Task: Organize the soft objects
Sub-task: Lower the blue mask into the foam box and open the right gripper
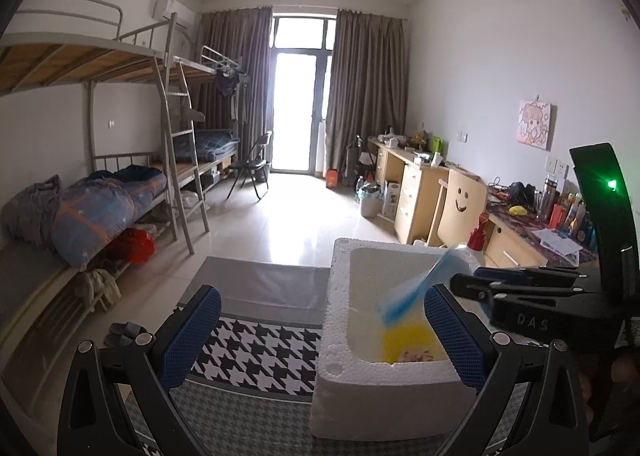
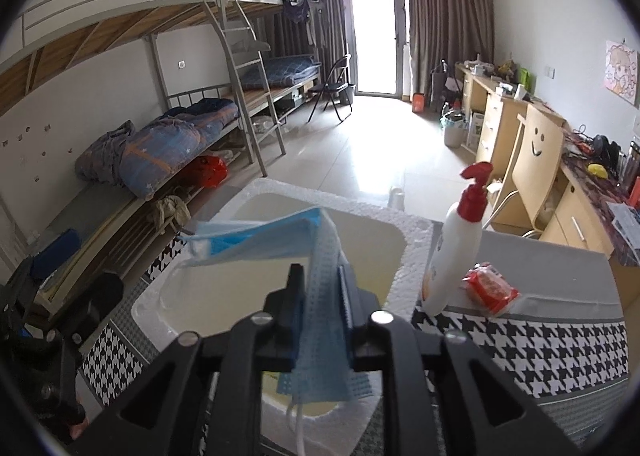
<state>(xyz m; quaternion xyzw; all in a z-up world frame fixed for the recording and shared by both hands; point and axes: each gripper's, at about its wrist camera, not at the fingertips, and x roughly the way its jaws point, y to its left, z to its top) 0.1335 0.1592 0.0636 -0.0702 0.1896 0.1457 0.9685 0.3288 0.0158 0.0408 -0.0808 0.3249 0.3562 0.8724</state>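
Beside box [image 2: 416, 240], right-view-only bottle [image 2: 452, 256].

- The foam box [image 2: 404, 268] is open on top, its far half bare.
- A white spray bottle [image 2: 452, 252] and red packet [image 2: 490, 290] crowd its right side.

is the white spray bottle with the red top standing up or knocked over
Standing up. The spray bottle rests on its base on the checked cloth, red trigger on top, beside the foam box and touching a red packet.
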